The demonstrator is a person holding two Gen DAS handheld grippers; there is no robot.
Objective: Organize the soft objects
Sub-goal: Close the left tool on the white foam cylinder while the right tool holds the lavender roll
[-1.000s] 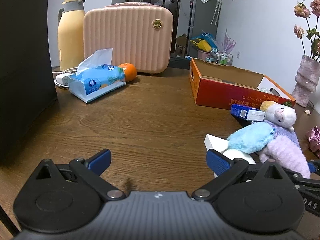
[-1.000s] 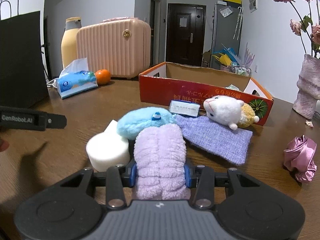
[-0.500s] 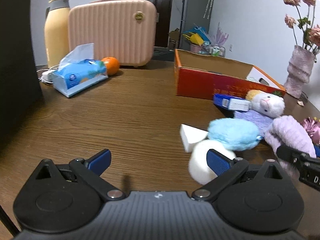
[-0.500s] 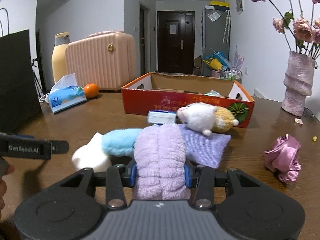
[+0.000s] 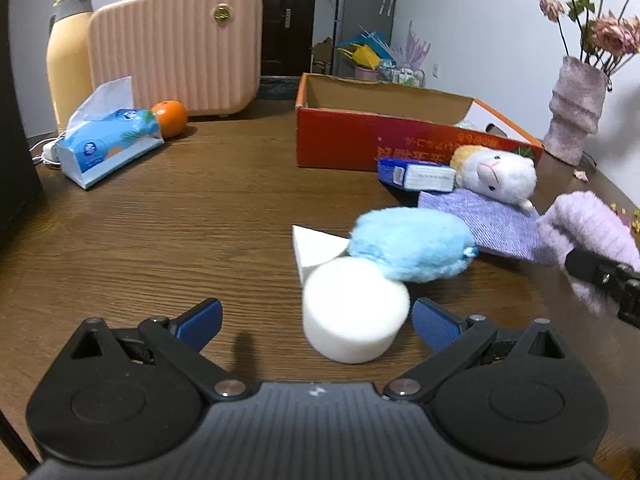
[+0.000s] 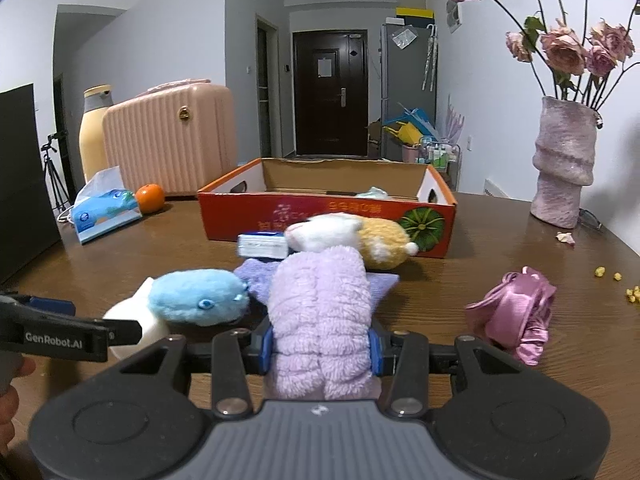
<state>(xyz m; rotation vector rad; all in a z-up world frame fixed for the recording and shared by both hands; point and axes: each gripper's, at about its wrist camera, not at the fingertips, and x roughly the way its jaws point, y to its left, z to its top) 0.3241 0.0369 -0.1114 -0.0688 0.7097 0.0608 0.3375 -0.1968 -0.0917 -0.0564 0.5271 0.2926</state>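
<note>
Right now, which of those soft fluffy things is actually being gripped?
The fluffy lilac cloth roll, squeezed between the right fingers; the blue plush and white hamster lie free.

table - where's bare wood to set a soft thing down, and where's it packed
Bare table runs between the tissue pack and the red box, down to the left gripper. Another patch lies between the red box and the pink satin bundle. Crowded: the blue plush, white sponge and purple cloth cluster.

Lilac fuzzy cloth, sky-blue plush, white sponge, red box.
</note>
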